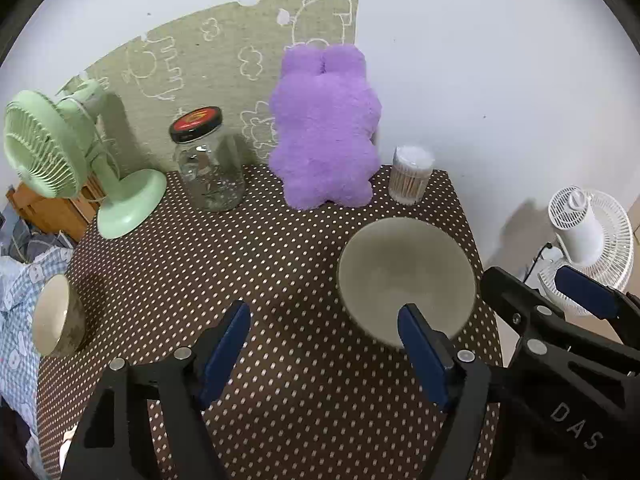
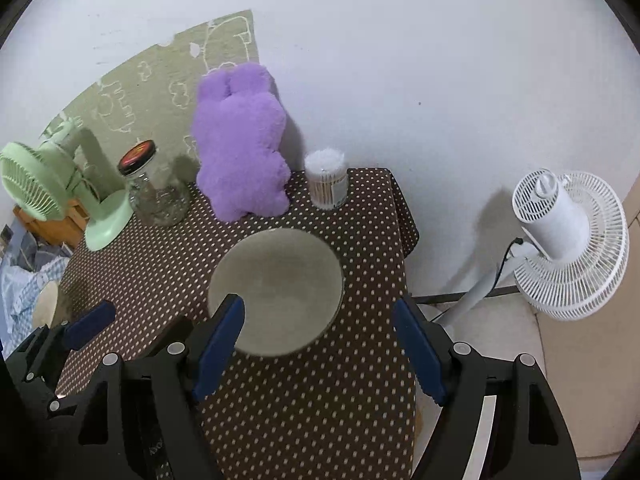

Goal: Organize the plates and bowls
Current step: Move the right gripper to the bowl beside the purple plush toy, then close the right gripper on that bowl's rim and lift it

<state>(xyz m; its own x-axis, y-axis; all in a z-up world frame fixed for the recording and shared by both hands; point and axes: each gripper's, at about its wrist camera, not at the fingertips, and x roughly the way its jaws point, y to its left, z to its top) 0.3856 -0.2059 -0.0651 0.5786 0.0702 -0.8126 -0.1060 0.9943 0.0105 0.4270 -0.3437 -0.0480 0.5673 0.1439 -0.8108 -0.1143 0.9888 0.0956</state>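
Left wrist view: the left gripper (image 1: 324,334) hangs over the dotted tabletop (image 1: 248,264) with its two blue fingers (image 1: 226,344) spread apart and nothing between them. Two bowls show. One bowl (image 1: 406,280) stands upright on the right side of the tabletop, its near rim just behind the right-hand fingertip. A second bowl (image 1: 56,316) lies tipped on its side at the left edge. Along the back stand one green fan (image 1: 60,160), one jar (image 1: 208,160), one purple plush (image 1: 326,128) and one tub of swabs (image 1: 412,174). A white fan (image 1: 588,240) stands off to the right, past the right gripper (image 1: 536,288), whose fingers are also apart.

Right wrist view: the right gripper (image 2: 320,332) is spread wide and empty, its left finger over the near rim of the upright bowl (image 2: 276,290). The tipped bowl (image 2: 46,304) peeks in at far left, behind the left gripper (image 2: 90,324). The same single green fan (image 2: 36,188), jar (image 2: 154,188), plush (image 2: 240,140), swabs (image 2: 326,180) and white fan (image 2: 568,240) appear.
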